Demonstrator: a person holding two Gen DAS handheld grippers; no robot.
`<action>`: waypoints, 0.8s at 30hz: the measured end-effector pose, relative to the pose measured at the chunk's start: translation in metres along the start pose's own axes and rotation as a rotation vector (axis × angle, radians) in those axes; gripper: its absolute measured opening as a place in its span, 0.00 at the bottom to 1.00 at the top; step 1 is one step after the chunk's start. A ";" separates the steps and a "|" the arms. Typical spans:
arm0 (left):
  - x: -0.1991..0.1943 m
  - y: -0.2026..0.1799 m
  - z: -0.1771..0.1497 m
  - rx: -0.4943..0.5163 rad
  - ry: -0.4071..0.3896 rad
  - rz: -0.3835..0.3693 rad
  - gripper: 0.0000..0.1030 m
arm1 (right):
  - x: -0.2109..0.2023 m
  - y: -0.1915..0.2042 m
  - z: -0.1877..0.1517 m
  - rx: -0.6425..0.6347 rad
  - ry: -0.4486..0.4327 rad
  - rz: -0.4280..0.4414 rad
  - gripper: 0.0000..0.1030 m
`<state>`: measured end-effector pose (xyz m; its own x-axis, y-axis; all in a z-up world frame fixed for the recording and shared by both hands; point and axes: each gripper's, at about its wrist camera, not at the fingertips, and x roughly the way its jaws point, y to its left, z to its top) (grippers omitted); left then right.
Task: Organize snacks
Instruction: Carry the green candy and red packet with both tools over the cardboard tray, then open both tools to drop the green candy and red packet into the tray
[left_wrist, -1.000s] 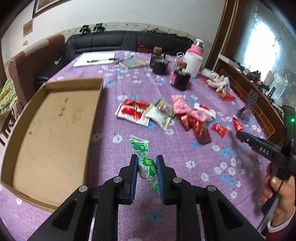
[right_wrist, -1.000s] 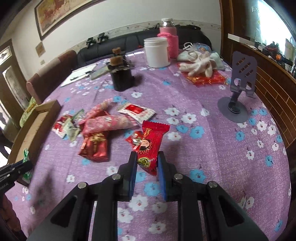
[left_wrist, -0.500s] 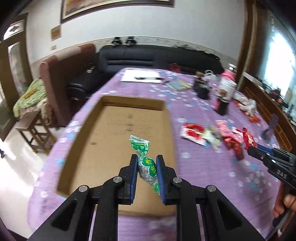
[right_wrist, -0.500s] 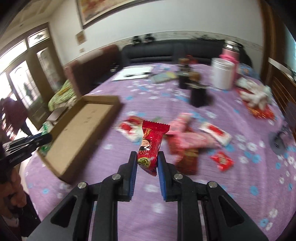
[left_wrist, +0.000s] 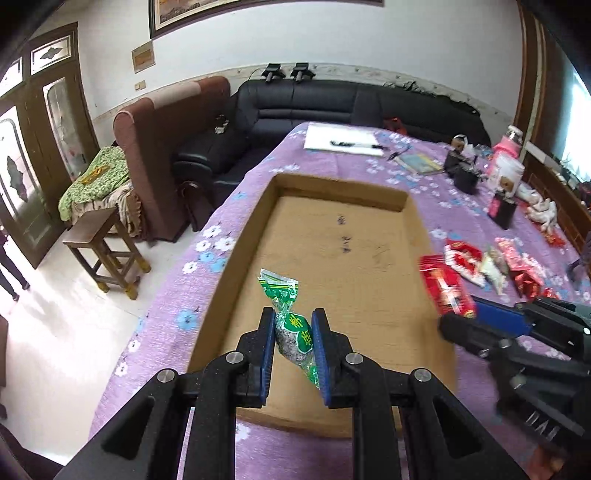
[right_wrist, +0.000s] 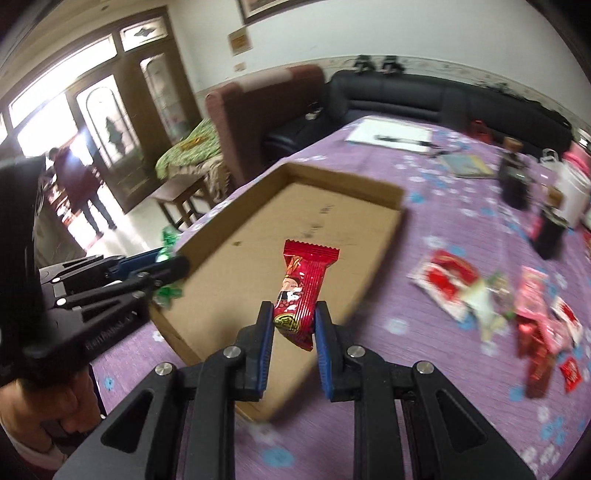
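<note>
The left claw (left_wrist: 293, 338) pinches a green-wrapped snack (left_wrist: 291, 325) between its blue pads, held above the near end of the shallow cardboard box (left_wrist: 413, 221) on the purple flowered desk (left_wrist: 436, 192). The right claw (right_wrist: 294, 323) clamps a red snack packet (right_wrist: 301, 291), upright, over the box's near edge. Both claws tilt downward side by side. More snack packets (right_wrist: 524, 306) lie loose to the right of the box.

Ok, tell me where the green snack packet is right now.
The green snack packet is clamped in the left tool, held over the near end of the cardboard box. In the right wrist view it shows at the box's left edge.
</note>
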<state>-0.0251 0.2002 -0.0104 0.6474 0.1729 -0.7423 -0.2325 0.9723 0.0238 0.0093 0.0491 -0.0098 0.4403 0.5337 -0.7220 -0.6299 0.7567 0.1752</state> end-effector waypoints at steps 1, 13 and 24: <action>0.004 0.001 0.000 0.003 0.010 0.005 0.20 | 0.010 0.008 0.003 -0.012 0.012 0.004 0.20; 0.032 0.002 -0.004 0.034 0.084 0.040 0.21 | 0.050 0.026 -0.002 -0.031 0.097 -0.021 0.20; 0.038 0.003 -0.004 0.033 0.108 0.087 0.47 | 0.050 0.025 -0.008 -0.005 0.101 -0.020 0.38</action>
<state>-0.0038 0.2094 -0.0412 0.5434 0.2401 -0.8044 -0.2586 0.9595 0.1117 0.0104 0.0914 -0.0469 0.3861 0.4780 -0.7890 -0.6250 0.7646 0.1573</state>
